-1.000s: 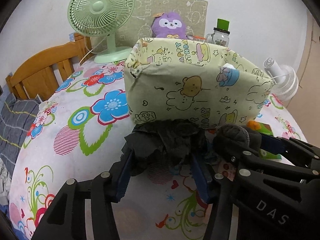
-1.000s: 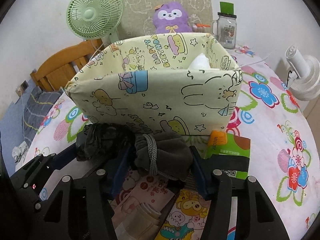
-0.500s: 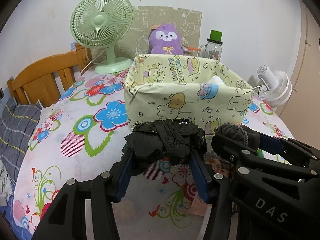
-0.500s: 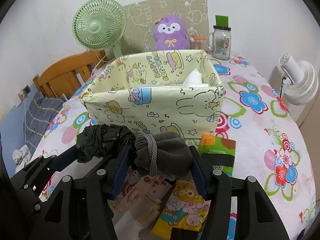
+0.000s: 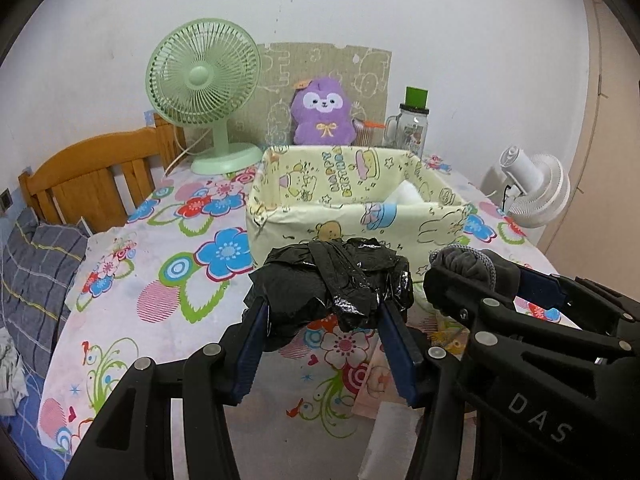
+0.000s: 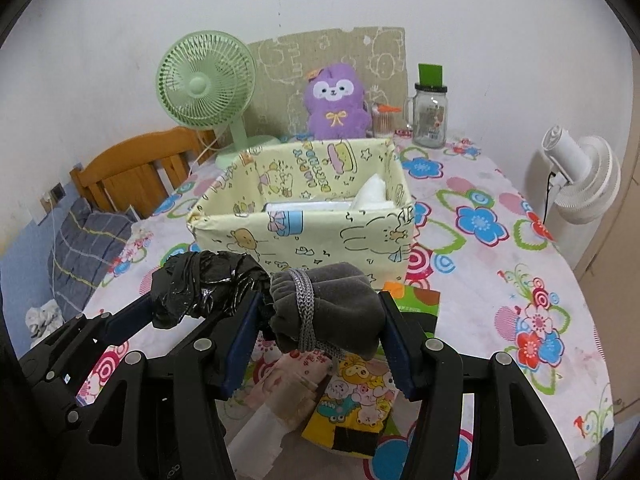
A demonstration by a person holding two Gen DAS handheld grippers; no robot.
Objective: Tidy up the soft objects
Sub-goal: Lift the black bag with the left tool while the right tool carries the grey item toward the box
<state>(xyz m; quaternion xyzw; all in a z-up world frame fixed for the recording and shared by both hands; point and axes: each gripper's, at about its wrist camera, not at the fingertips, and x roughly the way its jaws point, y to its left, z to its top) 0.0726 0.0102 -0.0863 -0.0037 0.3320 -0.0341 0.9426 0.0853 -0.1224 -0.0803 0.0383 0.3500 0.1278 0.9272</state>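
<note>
My left gripper is shut on a crumpled black plastic bag and holds it above the table, in front of the pale yellow cartoon-print fabric box. My right gripper is shut on a grey velvet drawstring pouch with a grey cord round it, right of the bag. The box is open on top, with white items inside. The pouch also shows in the left wrist view.
Paper packets and cartoon-print bags lie on the floral tablecloth under my grippers. A green fan, a purple plush toy and a glass jar stand behind the box. A white fan is at right, a wooden chair at left.
Both grippers have risen and drawn back from the box with the bag and the pouch still held. The box's inside now shows from above.
</note>
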